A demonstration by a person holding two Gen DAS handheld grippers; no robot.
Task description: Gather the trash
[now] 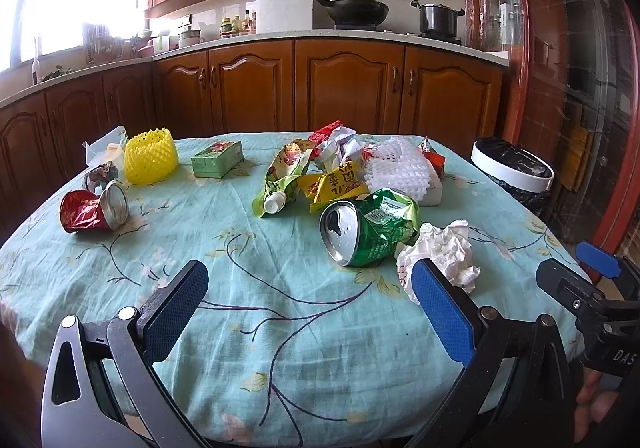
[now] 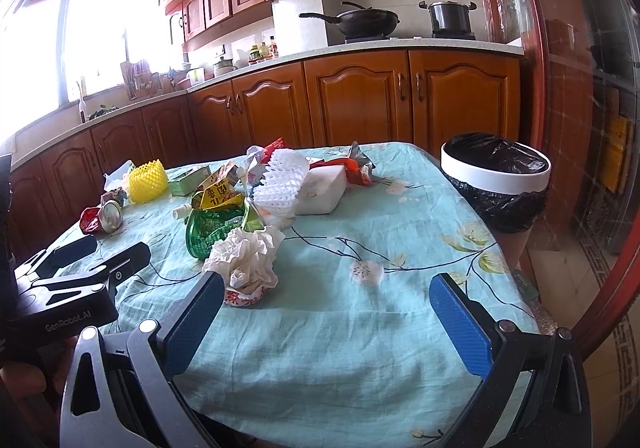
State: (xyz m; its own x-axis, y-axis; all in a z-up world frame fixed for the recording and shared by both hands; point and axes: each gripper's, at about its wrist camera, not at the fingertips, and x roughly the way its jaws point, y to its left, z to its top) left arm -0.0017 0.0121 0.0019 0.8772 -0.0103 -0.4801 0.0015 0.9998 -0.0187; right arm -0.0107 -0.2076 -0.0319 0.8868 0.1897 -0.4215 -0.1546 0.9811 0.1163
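Hovering at the surface (image 2: 360,328) near edge, both tools, left tool (image 1: 316,312) and right tool (image 2: 326,318), are held agape and empty; the bin (image 2: 496,172) stands beyond the right edge.

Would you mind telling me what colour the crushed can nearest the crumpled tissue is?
Green, with a silver top; the crushed can shows best in the left wrist view.

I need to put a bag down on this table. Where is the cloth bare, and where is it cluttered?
Bare: the near strip between both open grippers and the crumpled tissue; the right side toward the bin; the middle gap between the red can and green can. Crowded: the far centre wrapper pile.
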